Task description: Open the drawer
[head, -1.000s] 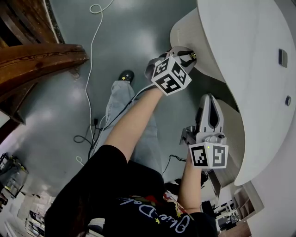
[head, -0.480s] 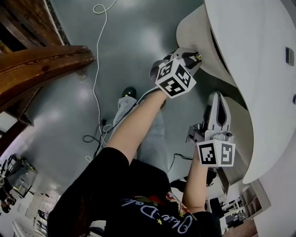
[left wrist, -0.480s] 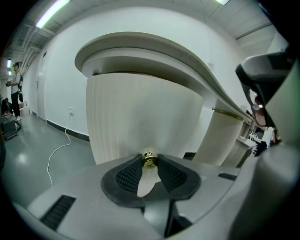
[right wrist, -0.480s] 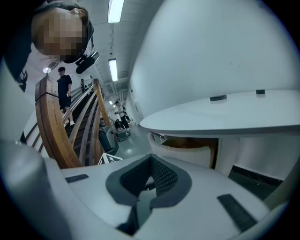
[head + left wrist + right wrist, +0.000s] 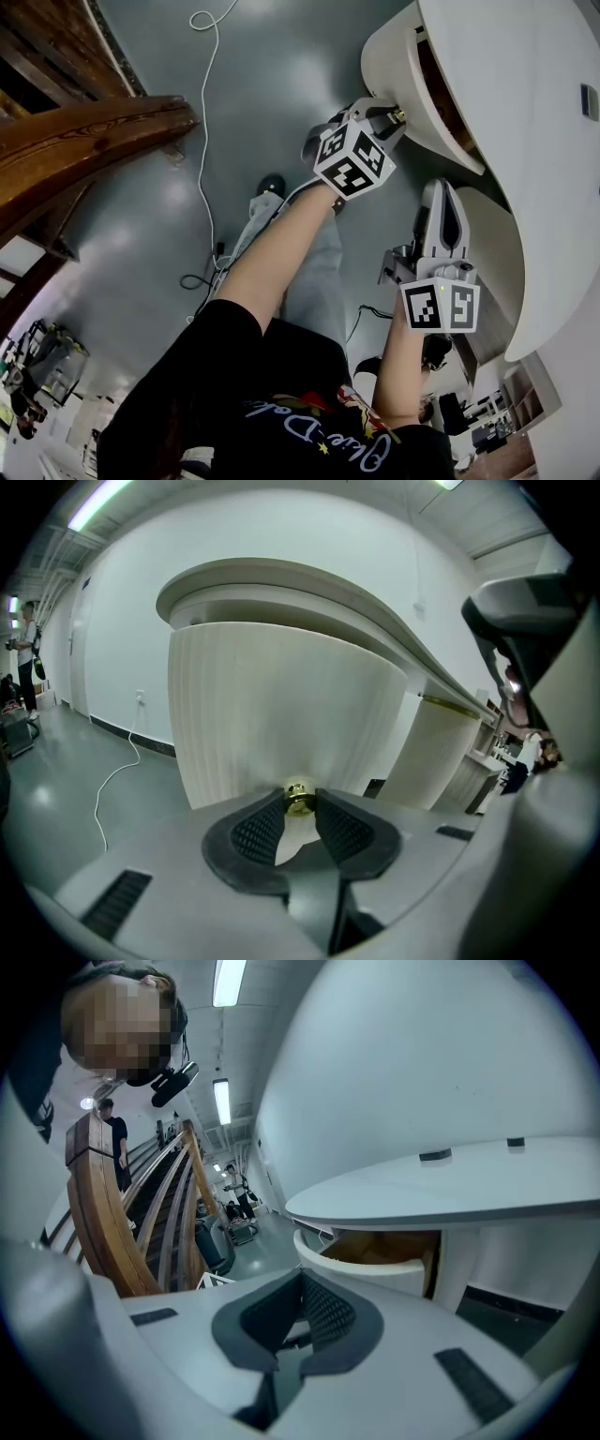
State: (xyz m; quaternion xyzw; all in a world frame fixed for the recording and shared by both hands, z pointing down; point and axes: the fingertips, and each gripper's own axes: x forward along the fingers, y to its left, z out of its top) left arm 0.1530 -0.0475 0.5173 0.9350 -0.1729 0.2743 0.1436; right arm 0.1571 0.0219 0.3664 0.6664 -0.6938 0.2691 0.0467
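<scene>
A white ribbed, curved drawer (image 5: 392, 66) stands pulled partway out from under the white desk top (image 5: 525, 141), and its wooden inside (image 5: 441, 89) shows. My left gripper (image 5: 394, 114) is shut on the drawer's small brass knob (image 5: 299, 799), which sits between the tips of the black pads (image 5: 258, 829) in the left gripper view. The ribbed drawer front (image 5: 281, 714) fills that view. My right gripper (image 5: 442, 187) hangs below and to the right, off the drawer, jaws together with nothing in them. The right gripper view shows the open drawer (image 5: 375, 1267) just ahead.
A dark wooden stair railing (image 5: 84, 141) runs along the left. A white cable (image 5: 202, 141) trails over the grey floor, beside the person's shoe (image 5: 272, 185). Another ribbed pedestal (image 5: 441, 752) stands right of the drawer. A person (image 5: 28, 658) stands far off at left.
The drawer has slid out from under the desk top, so its wooden inside now shows. My left gripper came back with the knob. The right gripper has barely shifted.
</scene>
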